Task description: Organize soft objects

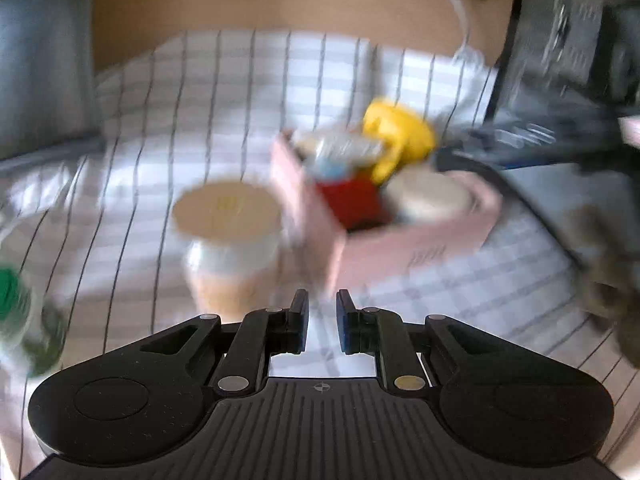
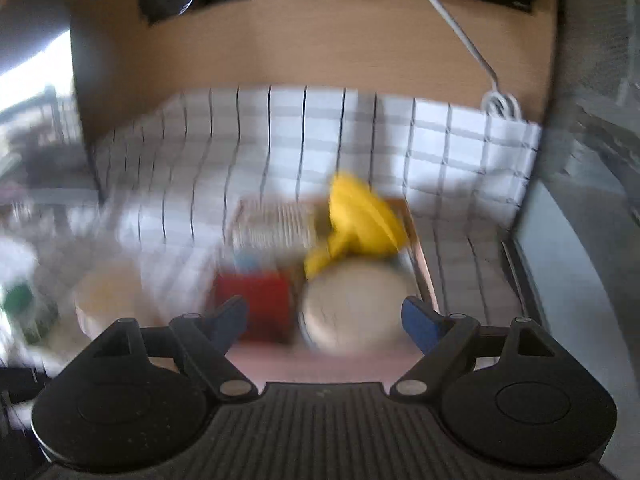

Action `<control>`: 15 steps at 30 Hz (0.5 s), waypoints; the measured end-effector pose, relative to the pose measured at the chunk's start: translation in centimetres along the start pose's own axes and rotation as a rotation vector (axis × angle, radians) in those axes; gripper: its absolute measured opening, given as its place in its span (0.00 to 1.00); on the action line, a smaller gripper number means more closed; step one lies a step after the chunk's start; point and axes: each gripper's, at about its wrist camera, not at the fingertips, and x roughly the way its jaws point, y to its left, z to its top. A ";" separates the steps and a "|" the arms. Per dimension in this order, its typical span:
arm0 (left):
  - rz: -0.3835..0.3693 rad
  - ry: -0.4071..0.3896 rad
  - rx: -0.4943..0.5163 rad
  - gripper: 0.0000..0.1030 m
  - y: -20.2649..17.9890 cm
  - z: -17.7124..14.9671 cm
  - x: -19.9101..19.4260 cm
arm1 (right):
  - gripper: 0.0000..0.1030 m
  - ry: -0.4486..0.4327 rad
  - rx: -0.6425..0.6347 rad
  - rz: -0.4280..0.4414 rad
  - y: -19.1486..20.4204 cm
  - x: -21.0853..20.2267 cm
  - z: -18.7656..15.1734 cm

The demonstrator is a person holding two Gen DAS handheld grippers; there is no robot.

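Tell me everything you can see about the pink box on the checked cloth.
The pink box is a shallow, open-topped rectangular tray, seemingly of card or plastic; blur hides finer detail. It sits flat on the checked cloth, turned corner-on in the left wrist view. Inside lie a yellow soft item at the back, a red item, a round beige item and something pale and striped. A lidded cup stands close beside it; whether they touch is unclear. Neither gripper touches the box.
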 end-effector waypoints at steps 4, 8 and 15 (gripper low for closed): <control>0.082 0.053 -0.048 0.16 -0.4 -3.3 0.3 | 0.83 0.120 -0.051 -0.005 -0.7 0.1 -5.4; 0.196 0.067 -0.031 0.16 -2.7 -5.8 1.3 | 0.83 0.170 -0.103 0.033 -2.0 1.5 -8.3; 0.175 -0.085 -0.099 0.22 -5.5 -7.3 2.1 | 1.00 0.169 -0.132 0.093 -3.4 3.1 -10.2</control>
